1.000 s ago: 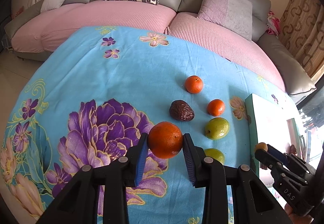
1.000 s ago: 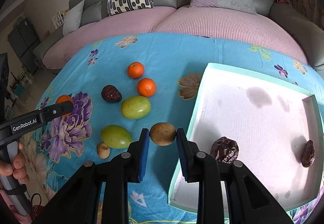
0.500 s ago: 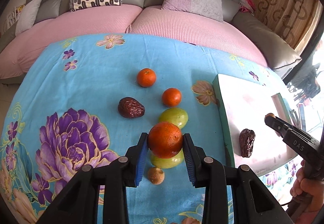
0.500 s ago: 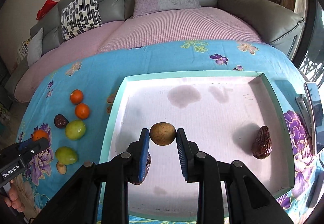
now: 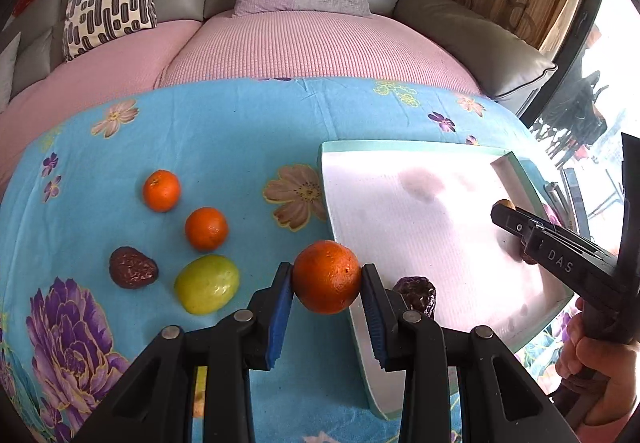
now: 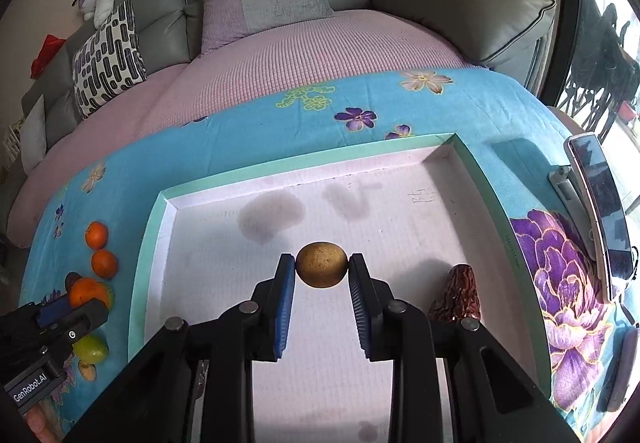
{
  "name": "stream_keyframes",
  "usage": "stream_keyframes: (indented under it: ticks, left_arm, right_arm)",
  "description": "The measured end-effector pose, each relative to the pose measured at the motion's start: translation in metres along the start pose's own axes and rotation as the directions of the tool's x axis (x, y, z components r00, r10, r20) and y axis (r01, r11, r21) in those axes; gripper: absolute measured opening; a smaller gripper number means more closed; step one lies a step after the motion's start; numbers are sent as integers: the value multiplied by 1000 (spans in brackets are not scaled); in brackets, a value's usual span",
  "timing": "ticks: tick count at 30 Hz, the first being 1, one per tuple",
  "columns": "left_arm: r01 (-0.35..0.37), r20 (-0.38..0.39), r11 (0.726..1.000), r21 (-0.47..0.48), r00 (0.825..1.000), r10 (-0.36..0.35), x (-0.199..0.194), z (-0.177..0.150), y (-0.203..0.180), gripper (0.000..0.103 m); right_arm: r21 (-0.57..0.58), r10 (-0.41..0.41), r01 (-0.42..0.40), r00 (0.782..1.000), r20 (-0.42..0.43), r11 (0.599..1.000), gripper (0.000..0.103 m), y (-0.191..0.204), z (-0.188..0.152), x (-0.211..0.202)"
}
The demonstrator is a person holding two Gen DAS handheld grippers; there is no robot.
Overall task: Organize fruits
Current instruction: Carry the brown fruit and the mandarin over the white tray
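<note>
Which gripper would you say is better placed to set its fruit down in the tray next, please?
The right gripper, probably: its small brown fruit is well over the white floor of the tray. The left gripper holds its orange only at the tray's near edge.

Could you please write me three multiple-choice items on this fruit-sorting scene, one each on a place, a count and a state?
1. Where is the small brown fruit held by the right tool?
A. over the white tray
B. over the sofa
C. on the blue cloth

2. How many oranges lie loose on the cloth, left view?
A. none
B. two
C. five

3. What state is the left tool in?
A. open and empty
B. shut on a green fruit
C. shut on the orange

Answers: 1 A, the tray floor shows all round the fruit. 2 B, one and another lie there. 3 C, both pads press the orange's sides.
</note>
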State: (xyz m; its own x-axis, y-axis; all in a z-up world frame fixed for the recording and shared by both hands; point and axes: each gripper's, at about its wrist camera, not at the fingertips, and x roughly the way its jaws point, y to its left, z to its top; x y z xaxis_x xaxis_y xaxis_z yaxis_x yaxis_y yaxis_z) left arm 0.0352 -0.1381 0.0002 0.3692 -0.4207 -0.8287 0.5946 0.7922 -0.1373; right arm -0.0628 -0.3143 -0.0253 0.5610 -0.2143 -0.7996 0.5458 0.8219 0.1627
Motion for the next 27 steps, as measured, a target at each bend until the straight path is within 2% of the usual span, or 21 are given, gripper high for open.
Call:
stream_keyframes:
  ticks: [9,13,27]
  left_arm:
    - [15,20,995,99,1000,-17,27,27,-43,36]
    - [22,30,991,133,999,-27,37,26,-49,36]
    - [14,-37,991,135,999,-9,58,20,-44,36]
  right_arm:
    - [92,-15,14,1000,8,996,29,-29,5,6]
    - [117,-19,19,1000,-4,993,29,-38,4,9]
    - [66,-43,47,998,-54,997,29,-28,1,22]
